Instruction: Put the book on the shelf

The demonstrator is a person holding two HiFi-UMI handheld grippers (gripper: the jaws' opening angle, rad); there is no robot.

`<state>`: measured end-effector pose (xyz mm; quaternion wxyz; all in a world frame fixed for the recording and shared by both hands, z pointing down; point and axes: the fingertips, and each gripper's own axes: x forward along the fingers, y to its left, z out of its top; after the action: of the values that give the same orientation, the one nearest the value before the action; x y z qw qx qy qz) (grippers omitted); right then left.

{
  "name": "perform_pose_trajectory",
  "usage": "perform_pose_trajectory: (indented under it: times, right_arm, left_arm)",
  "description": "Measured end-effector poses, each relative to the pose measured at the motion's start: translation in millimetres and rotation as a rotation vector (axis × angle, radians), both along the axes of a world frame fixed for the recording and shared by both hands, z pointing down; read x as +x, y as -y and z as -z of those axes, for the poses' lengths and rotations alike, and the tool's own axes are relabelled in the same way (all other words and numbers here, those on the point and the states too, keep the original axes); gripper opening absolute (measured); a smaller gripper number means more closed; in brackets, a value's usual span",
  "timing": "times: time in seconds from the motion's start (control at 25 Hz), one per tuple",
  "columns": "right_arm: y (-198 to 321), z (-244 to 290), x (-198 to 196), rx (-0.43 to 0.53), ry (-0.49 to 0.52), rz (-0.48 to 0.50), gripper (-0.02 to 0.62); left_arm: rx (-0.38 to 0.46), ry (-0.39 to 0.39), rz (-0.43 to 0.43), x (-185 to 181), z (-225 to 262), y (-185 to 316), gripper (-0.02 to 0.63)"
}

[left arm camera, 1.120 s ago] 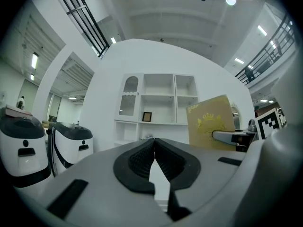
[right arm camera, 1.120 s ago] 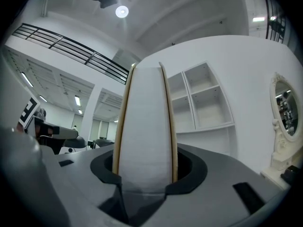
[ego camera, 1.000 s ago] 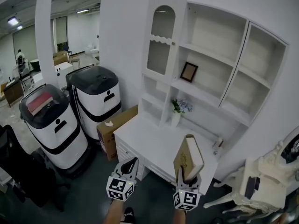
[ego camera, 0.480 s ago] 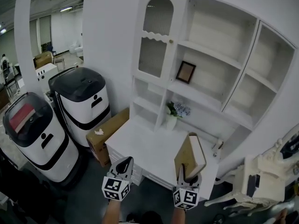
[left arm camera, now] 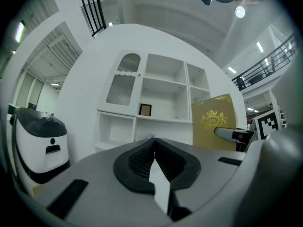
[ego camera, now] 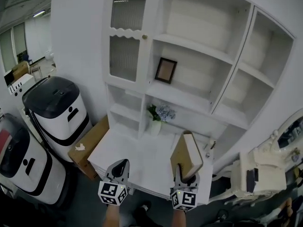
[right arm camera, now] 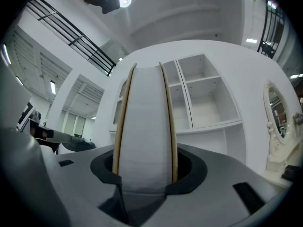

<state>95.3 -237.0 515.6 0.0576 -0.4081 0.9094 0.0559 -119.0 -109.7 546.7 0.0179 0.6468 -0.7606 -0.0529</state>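
White shelf unit (ego camera: 191, 45) ahead of both jaw pairs; right gripper (ego camera: 185, 174) pinches upright gold book (ego camera: 180, 154) btw its jaws, left gripper (ego camera: 120, 165) jaws pressed together.

The shelf unit (ego camera: 189, 42) fills the upper centre and right of the head view. Its top centre bay and both bays of the right-hand column stand bare and open at the front. The middle centre bay holds a picture frame (ego camera: 166, 70) at its left end; the rest of that board is free. At upper left a closed glazed door (ego camera: 124, 51) blocks its bay.

At lower centre the desk (ego camera: 137, 152) is bare in front. A vase of flowers (ego camera: 157, 117) stands at its back, and a small object (ego camera: 207, 148), too small to identify, near its right end. The book (ego camera: 188, 151), upright and clamped in the right gripper (ego camera: 185, 176), rises before the low right bays.

Two rounded machines (ego camera: 57, 109) and a cardboard box (ego camera: 89, 143) crowd the floor at left. Ornate white furniture (ego camera: 255, 171) closes off the lower right.
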Motion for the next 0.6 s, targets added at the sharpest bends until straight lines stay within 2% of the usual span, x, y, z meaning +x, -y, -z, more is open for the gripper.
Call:
perform_pose_trajectory:
  times: [0.32, 0.6]
  right_arm:
    - [104.9, 19.9, -51.6, -0.021, 0.052, -0.019, 0.236]
    - [156.3, 40.2, -79.4, -0.019, 0.103, -0.006, 0.237]
  left_arm:
    - [0.015, 0.073, -0.116, -20.1, 44.1, 143.1, 0.017]
    - [0.02, 0.119, -0.191, -16.0, 68.5, 231.9, 0.017]
